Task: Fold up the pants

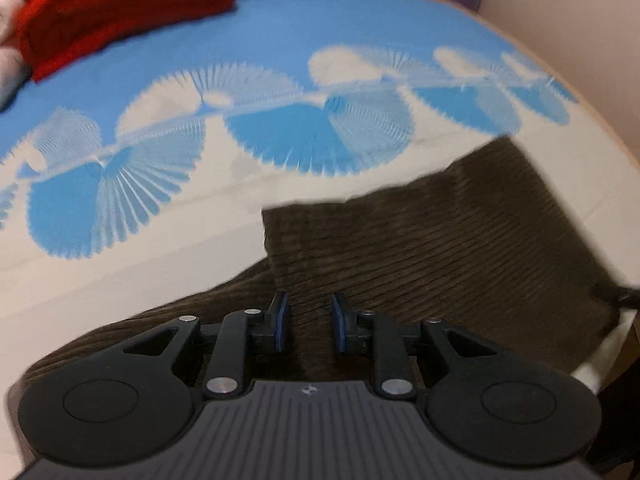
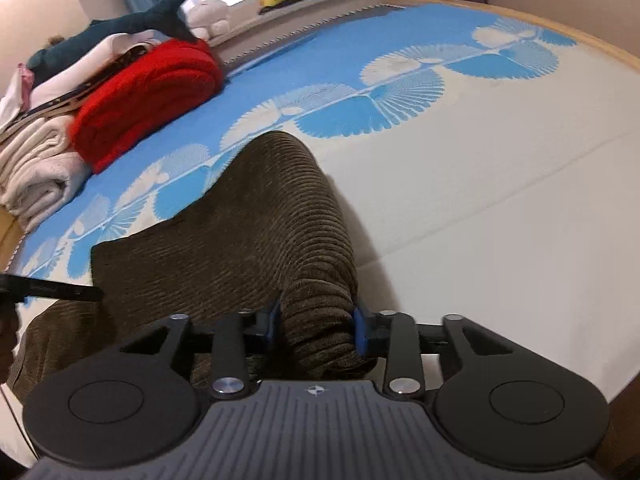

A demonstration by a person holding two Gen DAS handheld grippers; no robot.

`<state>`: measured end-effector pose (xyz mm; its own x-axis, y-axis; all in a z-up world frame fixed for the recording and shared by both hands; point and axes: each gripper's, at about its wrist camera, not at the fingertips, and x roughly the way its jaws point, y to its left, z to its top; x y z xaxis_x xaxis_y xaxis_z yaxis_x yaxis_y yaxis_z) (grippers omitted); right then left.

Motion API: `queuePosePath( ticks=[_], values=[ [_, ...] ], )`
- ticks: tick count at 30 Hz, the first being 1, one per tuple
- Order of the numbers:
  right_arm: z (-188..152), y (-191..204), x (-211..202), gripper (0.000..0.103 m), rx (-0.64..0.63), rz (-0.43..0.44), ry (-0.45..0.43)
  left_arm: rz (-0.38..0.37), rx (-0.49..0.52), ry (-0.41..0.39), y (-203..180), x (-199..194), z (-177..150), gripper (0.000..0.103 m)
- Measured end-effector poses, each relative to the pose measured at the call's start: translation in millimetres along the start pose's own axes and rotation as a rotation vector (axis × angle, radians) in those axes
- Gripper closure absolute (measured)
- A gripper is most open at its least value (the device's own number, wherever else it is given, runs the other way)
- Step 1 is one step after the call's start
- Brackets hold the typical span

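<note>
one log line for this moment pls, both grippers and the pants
left hand-held gripper: jaws apart above brown corduroy pants | right hand-held gripper: shut on bunched pants fold | pants on blue-white bedspread

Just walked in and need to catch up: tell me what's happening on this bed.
A person is folding dark brown corduroy pants on a bed with a blue-and-white fan-patterned cover, a handheld gripper in each hand. The right gripper has a thick bunched fold of the pants clamped between its fingers. The left gripper hovers over the pants, fingers narrowly apart with nothing pinched. A folded red blanket lies farther off.
</note>
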<state>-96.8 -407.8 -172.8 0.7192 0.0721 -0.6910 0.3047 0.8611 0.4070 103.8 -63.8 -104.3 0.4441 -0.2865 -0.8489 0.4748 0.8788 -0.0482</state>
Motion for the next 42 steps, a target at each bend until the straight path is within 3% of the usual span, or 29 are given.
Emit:
queuePosePath(
  ticks=[3, 6, 7, 9, 10, 12, 14, 17, 18, 20, 24, 27, 31, 34, 38, 40, 42],
  values=[
    [-3, -13, 10, 0.051, 0.059, -0.046, 0.045, 0.018, -0.043, 0.042, -16, -24, -12, 0.078],
    [-5, -19, 19, 0.045, 0.096, -0.028, 0.076, 0.000, -0.080, 0.026, -34, -38, -47, 0.078],
    [-7, -18, 21, 0.044, 0.082, -0.030, 0.080, 0.006, -0.091, 0.030, -40, -33, -65, 0.078],
    [-9, -16, 22, 0.044, 0.064, -0.037, 0.082, 0.046, -0.096, 0.141, -45, -5, -100, 0.074],
    [-10, -16, 23, 0.044, 0.065, -0.039, 0.085, 0.055, -0.113, 0.113, -46, -3, -112, 0.074],
    [-10, -18, 23, 0.041, 0.082, -0.044, 0.094, 0.085, -0.064, 0.052, -54, -16, -110, 0.074],
    [-11, -19, 23, 0.040, 0.094, -0.045, 0.094, 0.081, -0.087, -0.038, -53, -33, -109, 0.073],
    [-12, -19, 27, 0.040, 0.098, -0.049, 0.099, 0.036, -0.078, 0.020, -55, -24, -116, 0.072],
    [-12, -19, 29, 0.040, 0.098, -0.048, 0.102, 0.051, -0.051, 0.055, -57, -16, -121, 0.061],
    [-12, -20, 32, 0.041, 0.101, -0.041, 0.106, 0.074, -0.041, 0.041, -58, -15, -119, 0.057],
    [-10, -8, 24, 0.063, 0.021, -0.049, 0.063, 0.050, -0.068, -0.020, -57, -29, -111, 0.058],
    [-7, 14, 7, 0.071, -0.082, -0.054, -0.003, 0.023, -0.075, -0.080, -59, -41, -104, 0.053],
    [-1, 71, -32, 0.074, -0.309, -0.019, -0.155, -0.116, -0.112, -0.202, -53, -61, -91, 0.031],
    [-14, 122, -59, 0.074, -0.531, 0.059, -0.248, -0.302, -0.205, -0.305, -41, -80, -81, 0.021],
    [-50, 171, -73, 0.074, -0.802, 0.170, -0.315, -0.536, -0.343, -0.366, -14, -91, -73, 0.012],
    [-71, 183, -73, 0.074, -0.899, 0.208, -0.330, -0.572, -0.385, -0.355, -9, -86, -66, 0.009],
    [-89, 189, -70, 0.074, -0.955, 0.237, -0.331, -0.557, -0.398, -0.318, -6, -77, -58, 0.009]
  ],
)
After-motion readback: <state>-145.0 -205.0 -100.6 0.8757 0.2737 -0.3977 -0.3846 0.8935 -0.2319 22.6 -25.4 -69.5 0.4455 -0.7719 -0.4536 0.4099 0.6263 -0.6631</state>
